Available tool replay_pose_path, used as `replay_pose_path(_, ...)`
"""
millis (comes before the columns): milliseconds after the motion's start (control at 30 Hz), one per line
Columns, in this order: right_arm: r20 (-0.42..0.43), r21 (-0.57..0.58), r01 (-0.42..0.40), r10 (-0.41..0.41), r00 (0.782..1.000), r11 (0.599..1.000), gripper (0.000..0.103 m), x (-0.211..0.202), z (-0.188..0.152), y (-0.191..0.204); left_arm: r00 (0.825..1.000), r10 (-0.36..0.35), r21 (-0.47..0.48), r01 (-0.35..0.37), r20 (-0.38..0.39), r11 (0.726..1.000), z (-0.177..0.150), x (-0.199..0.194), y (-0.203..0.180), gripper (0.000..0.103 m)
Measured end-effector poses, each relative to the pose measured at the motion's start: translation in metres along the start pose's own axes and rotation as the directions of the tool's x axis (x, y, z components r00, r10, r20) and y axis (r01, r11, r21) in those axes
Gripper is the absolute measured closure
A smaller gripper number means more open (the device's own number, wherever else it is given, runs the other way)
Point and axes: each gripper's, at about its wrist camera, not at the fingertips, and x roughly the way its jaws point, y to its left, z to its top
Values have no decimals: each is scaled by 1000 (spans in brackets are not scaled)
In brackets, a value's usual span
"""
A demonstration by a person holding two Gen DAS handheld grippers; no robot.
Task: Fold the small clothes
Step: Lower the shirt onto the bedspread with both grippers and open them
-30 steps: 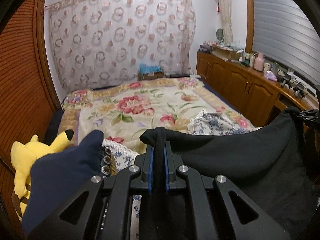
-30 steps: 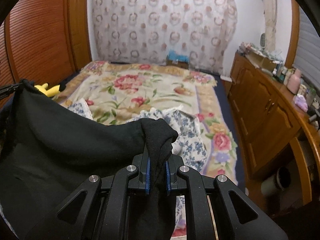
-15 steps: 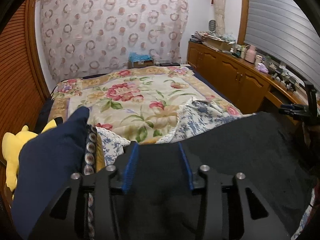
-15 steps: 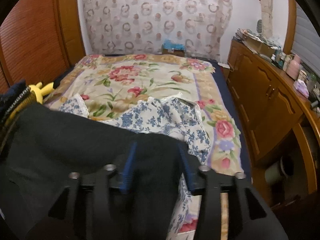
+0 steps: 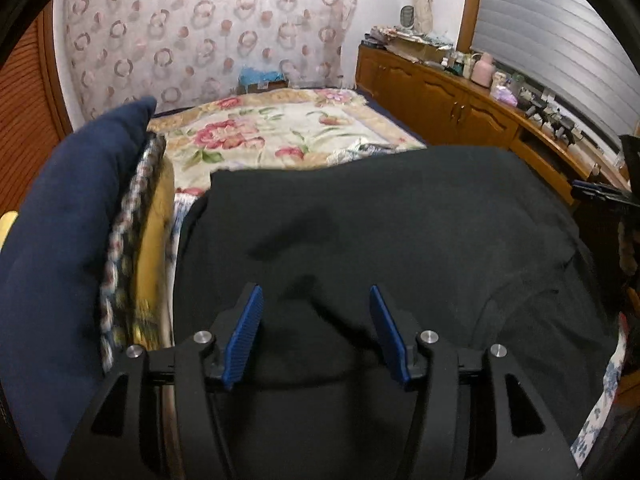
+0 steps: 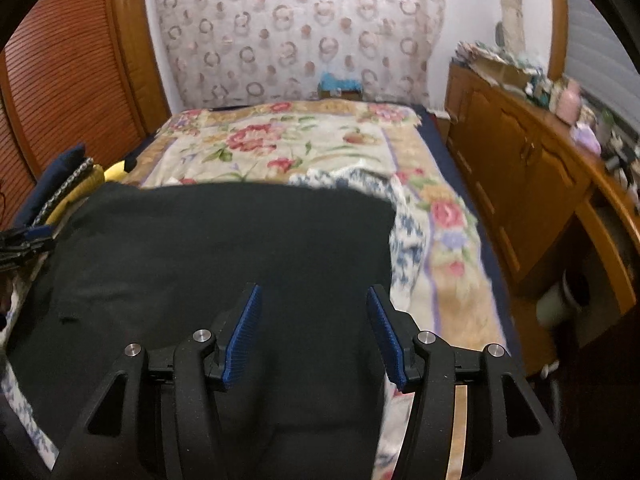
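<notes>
**Black garment laid down, both grippers let go**

My left gripper and right gripper have just been opening; both stand spread, with the black garment lying flat beneath them, unpinched. It rests near me on the floral bedspread, over a blue-patterned cloth. My worry: a pad snags the fabric and rumples it. The folded stack crowds the left; far bed is open.
</notes>
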Motion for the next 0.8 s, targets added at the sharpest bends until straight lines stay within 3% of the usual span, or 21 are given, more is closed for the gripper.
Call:
replay_pose_path(333,-87,89,18,-10,996,996,47,0,-51,2,998,21,-19,-22,-67,1000,-32,10,-5,49)
replay_pose_path(800,-81,119,48,-39,996,992,47,9,-59,7,997,63,1,-63,-45,998,-35,14,-6,44)
